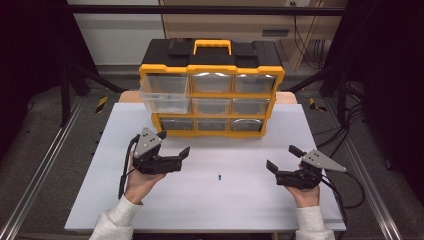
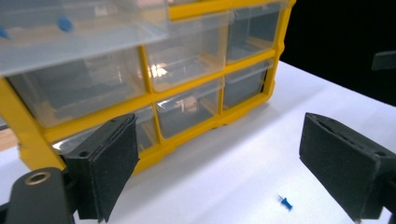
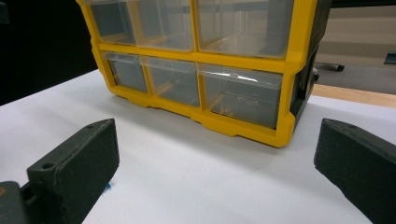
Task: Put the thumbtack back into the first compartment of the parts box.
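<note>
White tabletop (image 1: 210,200) sits on a wooden table whose edge (image 1: 127,96) shows at the board's far corners. Grey floor (image 1: 45,130) to either side of it, with metal rails (image 1: 35,175) running along both flanks. Black frame struts (image 1: 75,70) stand left and right. Beyond the table: pale wall panel (image 1: 117,32), wooden cabinet (image 1: 225,20), cables (image 1: 312,45) hanging at right. Surroundings dark.

Probably a lab, dark metal frame (image 1: 65,85), floor rails (image 1: 40,165), trailing cables (image 1: 345,130)
</note>
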### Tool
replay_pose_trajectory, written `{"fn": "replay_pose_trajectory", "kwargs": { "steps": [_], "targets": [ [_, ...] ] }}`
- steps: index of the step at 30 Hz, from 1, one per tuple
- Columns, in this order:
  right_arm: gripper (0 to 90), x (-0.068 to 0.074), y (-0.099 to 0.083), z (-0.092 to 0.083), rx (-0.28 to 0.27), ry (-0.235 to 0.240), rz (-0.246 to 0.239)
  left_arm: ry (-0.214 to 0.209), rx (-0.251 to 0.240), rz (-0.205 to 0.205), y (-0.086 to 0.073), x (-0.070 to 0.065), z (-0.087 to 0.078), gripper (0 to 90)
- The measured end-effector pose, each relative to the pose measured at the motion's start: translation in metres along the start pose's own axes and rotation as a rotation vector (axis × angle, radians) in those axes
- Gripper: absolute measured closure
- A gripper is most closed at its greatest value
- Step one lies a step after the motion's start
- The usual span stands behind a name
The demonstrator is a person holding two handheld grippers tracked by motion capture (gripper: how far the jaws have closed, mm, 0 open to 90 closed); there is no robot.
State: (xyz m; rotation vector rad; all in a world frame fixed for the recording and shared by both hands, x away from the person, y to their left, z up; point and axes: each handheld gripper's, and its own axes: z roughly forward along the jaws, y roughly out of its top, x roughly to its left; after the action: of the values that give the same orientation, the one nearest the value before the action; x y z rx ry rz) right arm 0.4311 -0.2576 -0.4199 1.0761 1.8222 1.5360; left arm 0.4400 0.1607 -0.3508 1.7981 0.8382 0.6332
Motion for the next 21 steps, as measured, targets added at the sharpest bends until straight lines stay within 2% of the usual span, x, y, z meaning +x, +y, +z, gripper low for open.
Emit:
{"fn": "replay_pose_trajectory", "kwargs": {
  "steps": [8,21],
  "targets": [
    [0.5,0.0,0.0,0.0,0.0,-0.002,0.0,-0.022,0.04,-0.008,-0.013,-0.012,0.017,11.4],
    [0.5,0.0,0.0,0.0,-0.001,0.0,-0.002,-0.054,0.126,0.013,-0.034,-0.034,0.048,11.4]
  ]
}}
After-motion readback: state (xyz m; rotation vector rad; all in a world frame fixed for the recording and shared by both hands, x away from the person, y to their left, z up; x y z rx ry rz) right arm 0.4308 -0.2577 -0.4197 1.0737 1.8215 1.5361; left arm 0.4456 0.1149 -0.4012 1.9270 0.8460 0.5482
